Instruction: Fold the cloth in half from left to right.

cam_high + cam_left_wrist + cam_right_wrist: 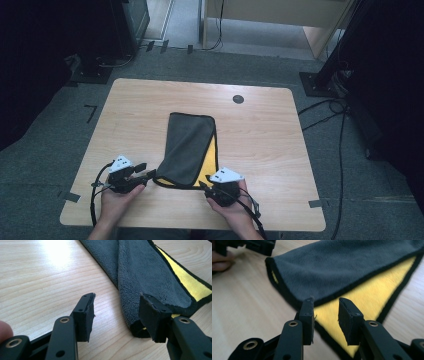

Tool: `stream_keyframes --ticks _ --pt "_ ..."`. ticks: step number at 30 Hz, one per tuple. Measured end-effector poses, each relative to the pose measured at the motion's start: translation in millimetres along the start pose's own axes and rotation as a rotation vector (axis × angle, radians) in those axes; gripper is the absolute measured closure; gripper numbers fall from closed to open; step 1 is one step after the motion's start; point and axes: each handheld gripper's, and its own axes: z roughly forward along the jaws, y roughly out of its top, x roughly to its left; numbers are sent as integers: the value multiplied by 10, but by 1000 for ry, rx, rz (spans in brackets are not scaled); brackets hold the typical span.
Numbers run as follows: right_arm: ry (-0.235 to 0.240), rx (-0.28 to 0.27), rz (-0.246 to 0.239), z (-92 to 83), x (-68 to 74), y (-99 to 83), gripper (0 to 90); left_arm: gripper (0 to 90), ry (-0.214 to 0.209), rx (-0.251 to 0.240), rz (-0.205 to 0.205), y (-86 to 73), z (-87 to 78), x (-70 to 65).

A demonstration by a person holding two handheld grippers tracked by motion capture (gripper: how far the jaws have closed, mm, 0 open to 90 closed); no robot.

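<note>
A folded cloth (pixel 187 147), grey on top with a yellow underlayer (pixel 208 162) and black trim, lies lengthwise in the middle of the wooden table (pixel 260 145). My left gripper (pixel 147 171) sits at its near left corner, open. In the left gripper view the grey fold (pixel 140 272) lies just behind the right jaw, and bare wood shows between the left gripper's (pixel 117 307) jaws. My right gripper (pixel 202 183) is at the near right corner, open. Its jaws (pixel 325 307) hover over the black-trimmed edge of the yellow layer (pixel 362 300), under the grey flap (pixel 342 267).
A dark round grommet (pixel 238 99) sits near the table's far edge. Cables (pixel 325 112) trail over the grey floor to the right, by dark stands. A light wooden unit (pixel 280 15) stands at the back. The left hand (pixel 222 262) shows in the right gripper view.
</note>
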Motion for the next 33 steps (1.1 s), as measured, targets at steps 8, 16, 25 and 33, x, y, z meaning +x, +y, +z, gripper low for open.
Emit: stream_keyframes --ticks 8,16,25,33 --pt "-4 36 43 357 -30 107 657 462 -7 9 5 -2 15 -6" --pt "-27 60 22 473 -4 51 803 466 -10 6 -2 -5 4 2" --pt "-15 22 42 306 -42 110 866 471 -22 -8 4 -12 -21 -20" --pt "-30 17 63 -44 -306 122 862 474 -59 0 30 -10 -35 -118"
